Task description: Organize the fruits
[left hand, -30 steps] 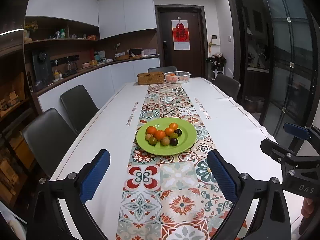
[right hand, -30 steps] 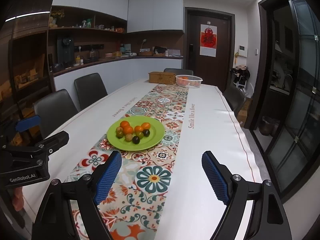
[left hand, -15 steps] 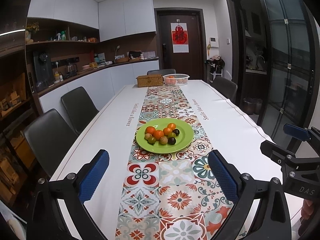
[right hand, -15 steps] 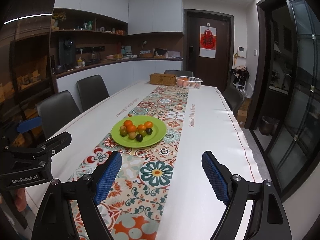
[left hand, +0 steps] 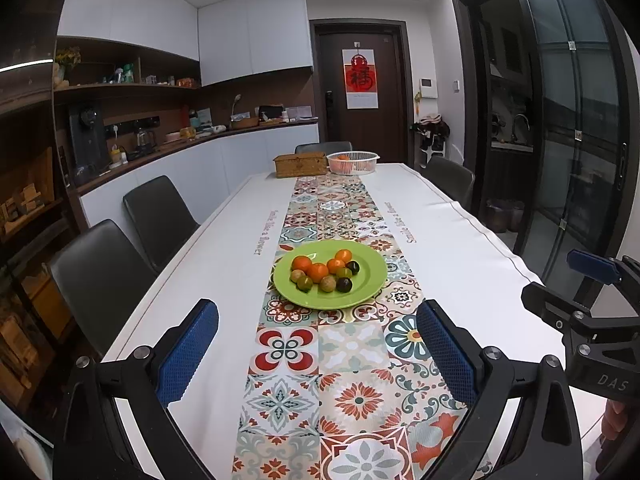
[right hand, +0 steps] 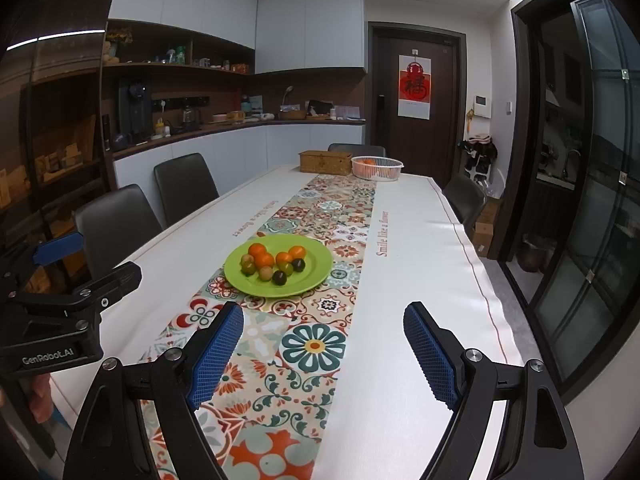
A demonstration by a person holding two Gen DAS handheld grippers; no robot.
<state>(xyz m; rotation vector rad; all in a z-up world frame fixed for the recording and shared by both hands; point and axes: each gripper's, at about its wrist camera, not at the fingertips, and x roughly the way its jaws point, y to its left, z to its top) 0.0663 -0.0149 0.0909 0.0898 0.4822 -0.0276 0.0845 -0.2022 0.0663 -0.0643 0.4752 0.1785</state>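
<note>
A green plate [left hand: 366, 280] is sitting on the patterned runner [left hand: 352, 360] that is running down the middle of the long white surface [left hand: 460, 248], and it is carrying a small cluster of fruits [left hand: 326, 271]: four orange tangerines toward the far side, with several greenish and tan round ones and two dark ones in front of them. The left gripper [left hand: 318, 348] is hovering above the near end of the surface, well short of the plate, with its blue-padded jaws standing wide apart and nothing between them. The right gripper [right hand: 323, 350] is hovering just beside it, likewise pointing toward the plate, its jaws spread wide and gripping nothing. At the far end of the surface a white slotted basket [right hand: 378, 168] is holding something orange, and a woven lidded box [right hand: 326, 162] is sitting just to its left. Dark chairs [right hand: 186, 184] are lining the left side of the surface, and one more is standing at the far end. Part of a hand is showing at the lower left edge of the right wrist view, beneath the left gripper's body.
</note>
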